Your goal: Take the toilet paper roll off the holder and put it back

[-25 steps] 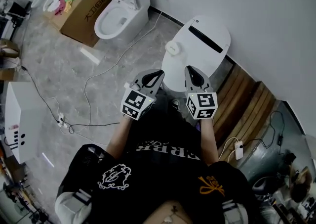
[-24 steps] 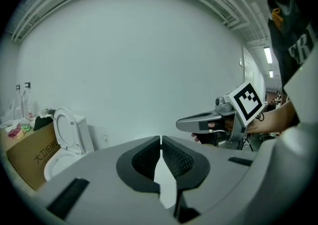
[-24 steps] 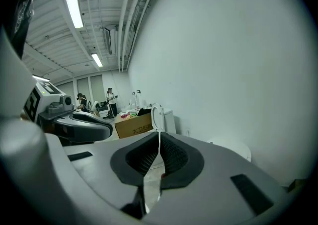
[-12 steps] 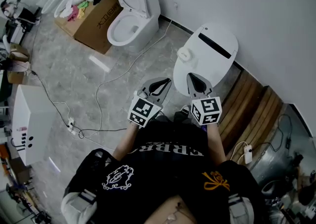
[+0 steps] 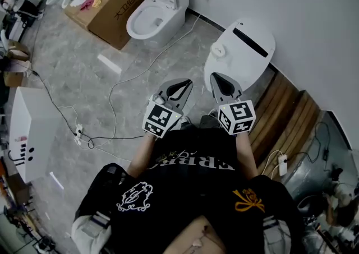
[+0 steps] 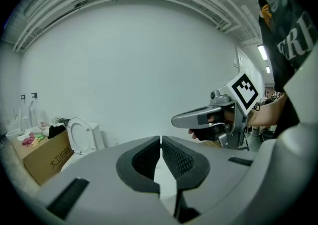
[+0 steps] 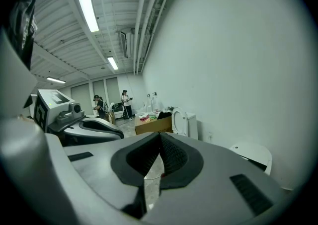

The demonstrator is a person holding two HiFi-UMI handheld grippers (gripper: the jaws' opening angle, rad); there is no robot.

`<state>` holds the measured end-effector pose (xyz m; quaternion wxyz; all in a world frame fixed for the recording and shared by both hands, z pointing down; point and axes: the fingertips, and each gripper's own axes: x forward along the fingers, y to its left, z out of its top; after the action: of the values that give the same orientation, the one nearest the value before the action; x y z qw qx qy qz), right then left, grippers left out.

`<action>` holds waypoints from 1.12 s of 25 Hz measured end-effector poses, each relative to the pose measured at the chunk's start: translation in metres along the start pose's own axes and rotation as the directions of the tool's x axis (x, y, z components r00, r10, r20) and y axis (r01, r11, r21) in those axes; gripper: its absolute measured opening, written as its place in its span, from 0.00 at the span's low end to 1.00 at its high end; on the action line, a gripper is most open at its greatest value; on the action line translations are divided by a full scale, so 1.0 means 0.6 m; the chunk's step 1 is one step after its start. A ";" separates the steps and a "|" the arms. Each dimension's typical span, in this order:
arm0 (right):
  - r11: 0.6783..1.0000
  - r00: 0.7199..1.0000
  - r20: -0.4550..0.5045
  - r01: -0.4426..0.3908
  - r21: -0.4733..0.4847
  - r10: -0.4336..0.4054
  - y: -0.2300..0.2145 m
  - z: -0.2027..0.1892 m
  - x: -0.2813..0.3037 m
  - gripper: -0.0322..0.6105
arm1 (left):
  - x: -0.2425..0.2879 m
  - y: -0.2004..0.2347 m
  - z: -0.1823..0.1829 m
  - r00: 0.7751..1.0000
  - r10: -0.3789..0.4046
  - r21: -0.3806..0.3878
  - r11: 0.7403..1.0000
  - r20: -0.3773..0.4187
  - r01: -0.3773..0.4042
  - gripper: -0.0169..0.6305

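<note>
head view: left gripper [image 5: 185, 84] and right gripper [image 5: 217, 78] side by side; small white toilet paper roll [image 5: 217, 51] at left edge of white oval toilet lid [image 5: 249, 62], beyond right gripper, apart | left gripper view: left gripper [image 6: 161, 140] clenched, empty | right gripper view: right gripper [image 7: 160, 135] clenched, empty
</note>
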<state>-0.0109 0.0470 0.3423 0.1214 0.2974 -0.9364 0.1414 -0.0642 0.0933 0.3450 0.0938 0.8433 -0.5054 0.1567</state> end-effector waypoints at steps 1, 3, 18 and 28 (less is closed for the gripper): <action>1.000 1.000 -0.001 -0.008 0.000 0.008 0.012 0.001 -0.002 0.07 | -0.011 -0.001 -0.003 1.000 0.003 -0.002 1.000 0.004 -0.003 0.06; 1.000 1.000 0.002 -0.023 0.006 0.023 0.034 0.001 -0.005 0.07 | -0.031 -0.002 -0.009 1.000 0.010 -0.005 1.000 0.015 -0.010 0.06; 0.996 1.000 -0.022 -0.015 -0.092 0.013 0.127 -0.029 -0.002 0.07 | -0.109 -0.004 -0.044 0.997 0.000 -0.050 0.999 0.073 0.003 0.06; 0.993 1.000 -0.026 -0.018 -0.118 0.015 0.136 -0.031 0.004 0.07 | -0.112 -0.004 -0.047 0.997 -0.014 -0.039 0.999 0.081 0.017 0.06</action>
<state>-0.0580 0.1159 0.3447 0.1492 0.2803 -0.9439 0.0903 -0.0963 0.1590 0.3471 0.0913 0.8508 -0.5053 0.1118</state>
